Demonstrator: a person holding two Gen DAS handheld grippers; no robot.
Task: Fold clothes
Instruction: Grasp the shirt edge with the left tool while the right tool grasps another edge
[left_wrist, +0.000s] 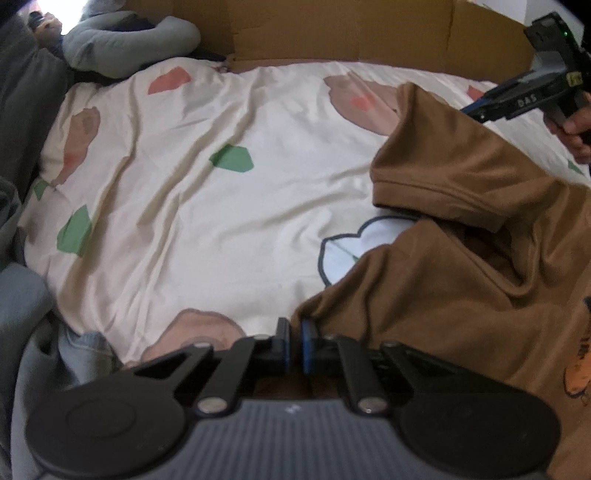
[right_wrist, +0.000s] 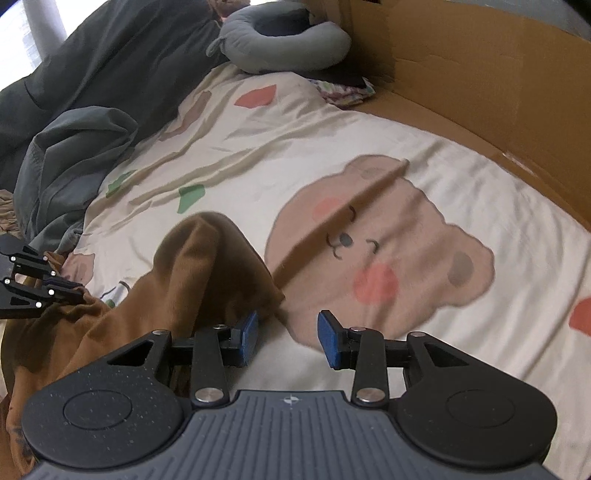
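A brown shirt (left_wrist: 461, 280) lies rumpled on the right part of the bed, one sleeve (left_wrist: 436, 184) folded across it and an orange print (left_wrist: 576, 373) at its edge. My left gripper (left_wrist: 294, 343) is shut, its blue pads pinching the shirt's near left edge; the right wrist view shows its tips (right_wrist: 79, 293) biting the brown cloth (right_wrist: 192, 273). My right gripper (right_wrist: 288, 334) stands open over the bear-print sheet (right_wrist: 388, 258), with nothing between its pads. Its left finger (right_wrist: 247, 332) sits just beside a raised hump of the shirt. A hand holds the right gripper (left_wrist: 476, 112) beyond the shirt's far edge.
The cream sheet (left_wrist: 207, 206) with green and red patches covers the bed. A grey neck pillow (left_wrist: 122, 44) lies at the far end. A cardboard wall (left_wrist: 351, 29) borders the far side, and dark grey bedding (right_wrist: 85, 140) is piled along the other side.
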